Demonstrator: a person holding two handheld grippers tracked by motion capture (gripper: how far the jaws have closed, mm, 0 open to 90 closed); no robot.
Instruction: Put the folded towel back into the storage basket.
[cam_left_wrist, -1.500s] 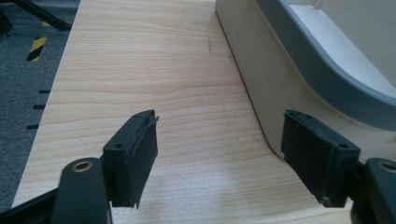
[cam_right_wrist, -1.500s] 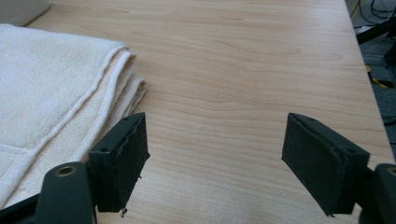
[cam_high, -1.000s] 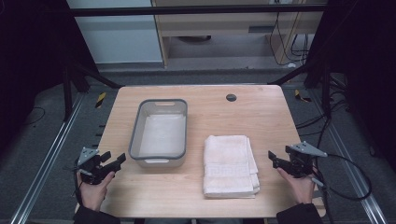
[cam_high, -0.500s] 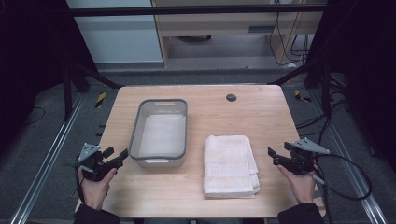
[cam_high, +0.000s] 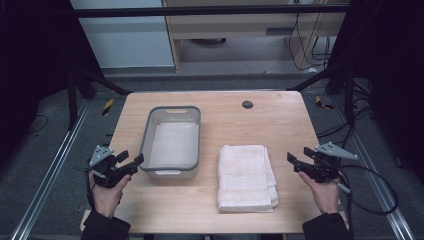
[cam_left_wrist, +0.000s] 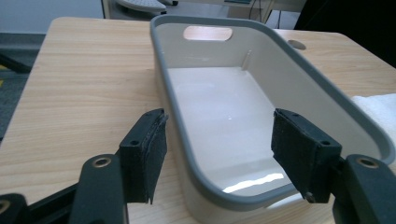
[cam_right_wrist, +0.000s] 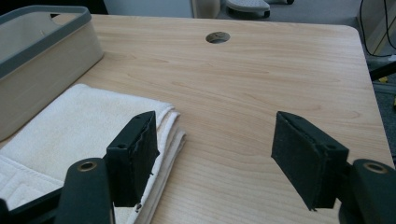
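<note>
Since a second ago: both grippers have crept a touch inward along the near edge of the desk (cam_high: 280, 115); the towel and the tub have not shifted.
Left gripper: the left gripper (cam_high: 131, 161) is held low at the near left corner, fingers (cam_left_wrist: 144, 154) spread wide, gripping nothing.
Tub at the left fingers: in the left gripper view the near end of the grey-rimmed plastic tub (cam_left_wrist: 219, 196) sits between the two fingers without touching either; one finger is outside its left wall, the other hangs over the inside.
Right gripper: the right gripper (cam_high: 295, 161) sits at the near right, fingers (cam_right_wrist: 133, 154) spread apart and empty too.
Towel at the right fingers: the folded white towel (cam_high: 246, 176) lies flat on the desk, near centre-right; in the right gripper view its folded edge reaches just to one finger, and bare desk fills the gap up to the other.
Tub, farther back: the tub stands just left of the towel, close but apart, and it's empty inside.
Far desk: a round cable hole (cam_high: 247, 104) sits beyond both.
Progress: by my read this is the very start, with nothing gripped or lifted.
Left to do: close on the towel, lift it, and most likely carry it to the tub.
</note>
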